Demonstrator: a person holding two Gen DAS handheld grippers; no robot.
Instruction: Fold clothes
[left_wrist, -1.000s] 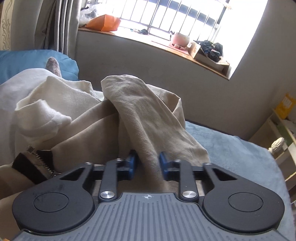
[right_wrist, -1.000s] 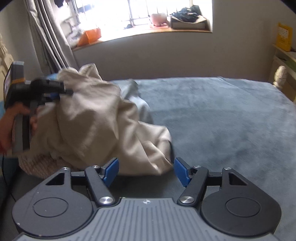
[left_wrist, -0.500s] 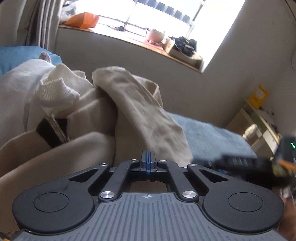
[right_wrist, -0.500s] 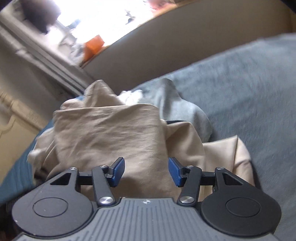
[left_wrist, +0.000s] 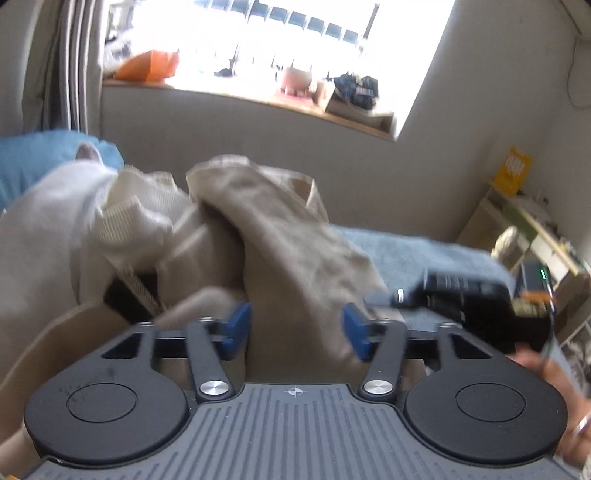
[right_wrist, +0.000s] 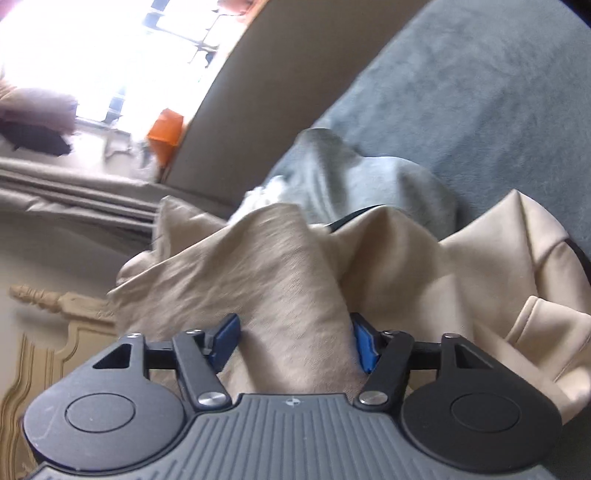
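The left gripper stands released: its jaws have just been opening, and a hanging fold of the crumpled beige woven garment lies between the blue pads without either pressing it. That garment sits on top of the heap of clothes on the grey-blue bed cover, with a cream ribbed knit piece to its left. The left gripper points downward at the garment; the other tool and the person's hand show low on the right of the garment.

In the right wrist view the right gripper has a thick ridge of the same beige garment between its pads; its jaws have just been closing, and the right pad seems to touch cloth while the left stands clear, so no grip yet. This view is strongly rolled, the gripper angled down into the heap. A smooth pale tan garment lies to the right of the beige one, a grey one behind it.

Risk, as I judge it: with the left let go, the fold may slump before the right closes, or the right may pinch several layers and drag the neighbouring clothes along.
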